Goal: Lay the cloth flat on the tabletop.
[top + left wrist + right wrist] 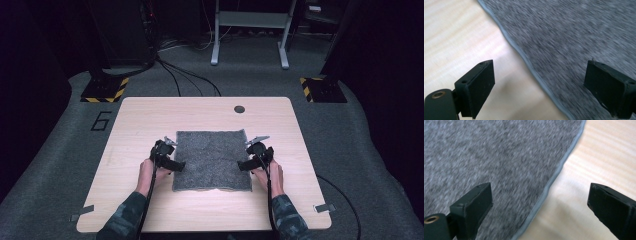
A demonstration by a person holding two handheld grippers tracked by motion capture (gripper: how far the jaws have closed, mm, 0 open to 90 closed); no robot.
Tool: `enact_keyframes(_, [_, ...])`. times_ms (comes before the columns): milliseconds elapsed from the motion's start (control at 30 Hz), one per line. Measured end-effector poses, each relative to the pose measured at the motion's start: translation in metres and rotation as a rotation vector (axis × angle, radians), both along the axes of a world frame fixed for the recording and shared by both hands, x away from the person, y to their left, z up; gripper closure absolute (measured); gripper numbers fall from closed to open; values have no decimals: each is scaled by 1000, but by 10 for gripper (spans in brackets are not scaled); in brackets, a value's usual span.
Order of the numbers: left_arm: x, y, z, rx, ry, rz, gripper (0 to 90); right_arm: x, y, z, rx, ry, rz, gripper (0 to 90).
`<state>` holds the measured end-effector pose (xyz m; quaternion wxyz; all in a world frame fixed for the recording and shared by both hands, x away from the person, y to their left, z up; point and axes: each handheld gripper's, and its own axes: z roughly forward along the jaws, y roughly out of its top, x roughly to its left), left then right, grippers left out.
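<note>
Grey cloth (212,159) between open tongs (176,165).

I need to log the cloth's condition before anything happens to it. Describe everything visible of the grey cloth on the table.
The grey cloth is a roughly square piece of mottled, towel-like fabric with a thin, lighter hemmed border. It lies spread flat, a single layer as far as can be seen, on the light wooden table, nearer the person's side. Its near edge runs slightly wavy. The left tool and right tool sit open at its left and right edges, each straddling the hem; whether they touch it is unclear.
</note>
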<state>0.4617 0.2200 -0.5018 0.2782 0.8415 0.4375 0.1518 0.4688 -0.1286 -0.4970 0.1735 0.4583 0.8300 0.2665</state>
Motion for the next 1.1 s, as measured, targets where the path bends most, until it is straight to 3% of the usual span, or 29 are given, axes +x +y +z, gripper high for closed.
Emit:
enact_keyframes(133, [-12, 2, -5, 6, 11, -12, 95, -7, -1, -6, -22, 7, 5, 54])
enact_keyframes(200, [-17, 3, -10, 30, 16, -19, 95, -10, -2, -12, -34, 23, -1, 52])
enact_keyframes(267, [-18, 5, -11, 13, 21, -17, 93, -10, -5, -15, -20, 23, -3, 46])
enact_keyframes(433, [-18, 6, -10, 32, 19, -31, 93, -12, -8, -14, -28, 26, 0, 44])
enact_keyframes(833, [-13, 5, -11, 24, 27, -38, 85, -13, -18, -14, -33, 28, -2, 39])
enact_keyframes(967, [-15, 8, -9, -17, 36, -34, 79, -14, -20, -14, 6, 16, -4, 41])
enact_keyframes(1000, [-16, 12, -6, -24, 24, -22, 70, -14, -25, -8, 55, 12, -9, 40])
enact_keyframes(1100, [-17, 15, -4, -38, 21, -10, 69, -15, -27, -4, 74, 11, -16, 40])
